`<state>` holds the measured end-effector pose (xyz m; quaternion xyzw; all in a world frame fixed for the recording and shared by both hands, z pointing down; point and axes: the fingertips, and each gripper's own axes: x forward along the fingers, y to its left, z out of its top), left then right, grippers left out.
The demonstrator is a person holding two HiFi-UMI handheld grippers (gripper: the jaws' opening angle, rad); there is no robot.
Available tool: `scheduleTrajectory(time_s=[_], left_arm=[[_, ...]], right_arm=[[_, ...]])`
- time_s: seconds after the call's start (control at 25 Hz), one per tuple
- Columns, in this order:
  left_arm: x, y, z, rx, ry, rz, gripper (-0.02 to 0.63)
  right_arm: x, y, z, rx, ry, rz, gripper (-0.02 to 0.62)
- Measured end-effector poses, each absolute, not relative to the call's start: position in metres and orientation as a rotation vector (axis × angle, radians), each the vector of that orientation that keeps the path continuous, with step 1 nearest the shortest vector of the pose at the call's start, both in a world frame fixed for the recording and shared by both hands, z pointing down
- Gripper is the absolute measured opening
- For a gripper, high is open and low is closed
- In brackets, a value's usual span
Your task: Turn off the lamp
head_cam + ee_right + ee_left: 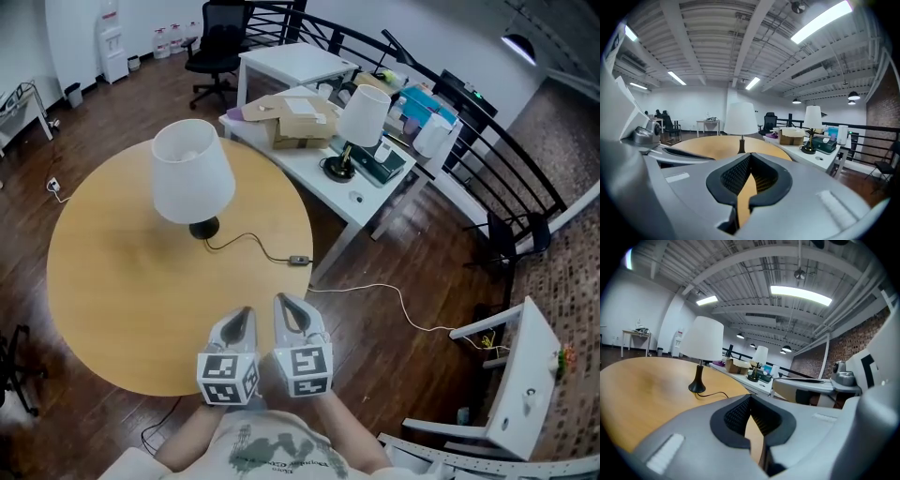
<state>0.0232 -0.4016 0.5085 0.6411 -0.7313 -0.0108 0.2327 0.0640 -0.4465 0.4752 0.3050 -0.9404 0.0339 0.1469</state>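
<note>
Above the near edge of the bench [112,281], left gripper [244,317] and right gripper [287,307] had jaws closed, empty; a clumsy press could shove the cord switch [299,260] off.

A round wooden table [112,300] stands before me on a dark wooden floor [412,375]; just beside its far right edge, a white desk [375,208] carries a cardboard box [300,117] and a white-shaded desk lamp [362,117]. A black office chair [217,47] stands farther back; a black railing [487,141] curves behind the desk; a white cable [394,295] trails across the floor.
</note>
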Motion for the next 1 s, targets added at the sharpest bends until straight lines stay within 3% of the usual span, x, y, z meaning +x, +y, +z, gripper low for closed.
scheduleTrajectory(time_s=[1.0], left_arm=[[0.099, -0.284, 0.446, 1.773, -2.220, -0.022, -0.005]], right_arm=[[0.145, -0.321, 0.422, 0.805, -2.920, 0.083, 0.000]])
